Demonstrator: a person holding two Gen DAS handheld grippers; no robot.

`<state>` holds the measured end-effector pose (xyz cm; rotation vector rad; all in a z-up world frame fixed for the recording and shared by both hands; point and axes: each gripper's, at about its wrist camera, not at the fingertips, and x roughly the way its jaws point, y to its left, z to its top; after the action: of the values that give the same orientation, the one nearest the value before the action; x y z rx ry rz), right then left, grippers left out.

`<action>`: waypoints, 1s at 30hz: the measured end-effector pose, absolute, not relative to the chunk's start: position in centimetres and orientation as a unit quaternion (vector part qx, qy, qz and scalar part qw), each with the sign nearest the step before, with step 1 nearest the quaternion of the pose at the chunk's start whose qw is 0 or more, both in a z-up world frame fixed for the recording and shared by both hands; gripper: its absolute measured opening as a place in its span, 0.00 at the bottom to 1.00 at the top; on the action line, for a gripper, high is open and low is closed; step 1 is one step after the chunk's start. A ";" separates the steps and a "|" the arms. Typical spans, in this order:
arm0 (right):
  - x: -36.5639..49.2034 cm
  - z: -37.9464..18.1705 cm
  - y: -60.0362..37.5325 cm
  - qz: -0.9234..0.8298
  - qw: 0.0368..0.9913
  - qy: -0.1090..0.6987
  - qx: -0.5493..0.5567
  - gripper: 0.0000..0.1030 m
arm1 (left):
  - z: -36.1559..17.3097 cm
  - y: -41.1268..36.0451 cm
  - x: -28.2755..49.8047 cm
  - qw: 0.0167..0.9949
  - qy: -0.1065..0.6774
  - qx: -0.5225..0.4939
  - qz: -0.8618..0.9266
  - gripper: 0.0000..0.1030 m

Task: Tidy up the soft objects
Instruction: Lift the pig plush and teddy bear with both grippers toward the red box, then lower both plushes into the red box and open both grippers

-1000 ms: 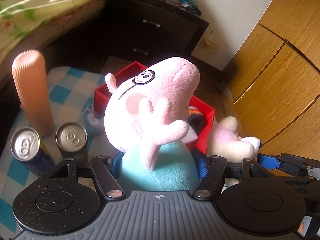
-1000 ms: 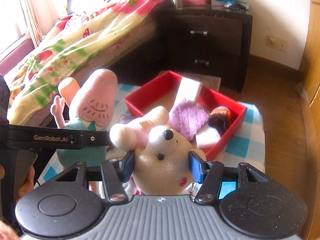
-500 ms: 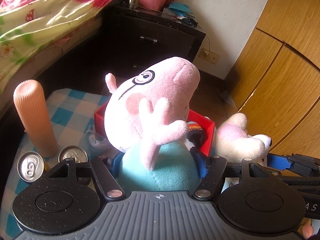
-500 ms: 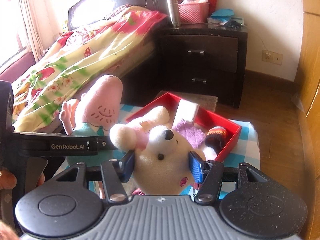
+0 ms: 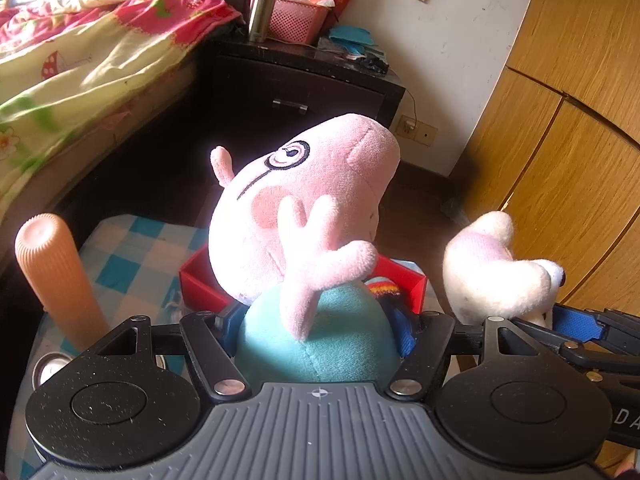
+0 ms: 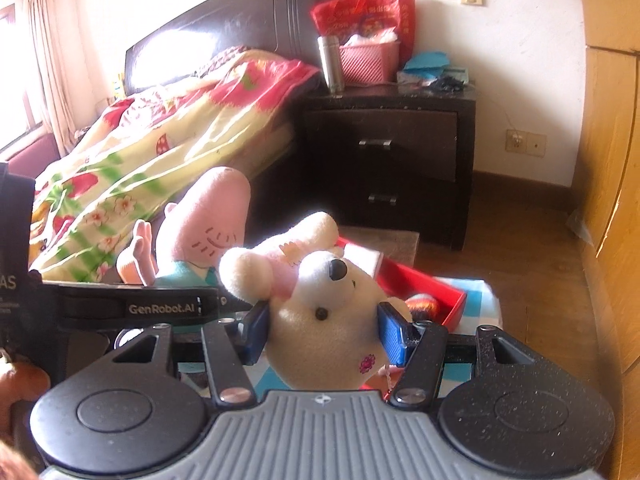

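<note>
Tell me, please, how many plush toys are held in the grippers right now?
2: the pink pig in the left gripper, the cream bear in the right gripper.

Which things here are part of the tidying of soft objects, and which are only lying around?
Job: pig plush, bear plush, red box, left gripper, right gripper.

Lying about: cans, orange tube, flask, pink basket.

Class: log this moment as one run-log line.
left tongs: grip pink pig plush | right tongs: grip cream bear plush | both above red box
</note>
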<state>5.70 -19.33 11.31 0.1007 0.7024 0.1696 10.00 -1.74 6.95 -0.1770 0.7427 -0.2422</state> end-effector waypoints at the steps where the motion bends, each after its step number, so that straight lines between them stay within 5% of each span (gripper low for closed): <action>1: 5.8 11.5 -19.4 0.080 0.936 0.340 0.051 0.33 | 7.1 -1.9 10.2 0.922 0.360 -0.085 -0.119 0.66; 30: 12.9 10.8 -21.5 0.017 0.951 0.298 0.073 0.34 | 6.0 -3.8 17.3 0.928 0.344 -0.076 -0.121 0.66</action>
<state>12.87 -21.53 10.76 0.1484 0.6068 0.0350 17.33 -3.77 6.01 -0.1552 0.7052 -0.2471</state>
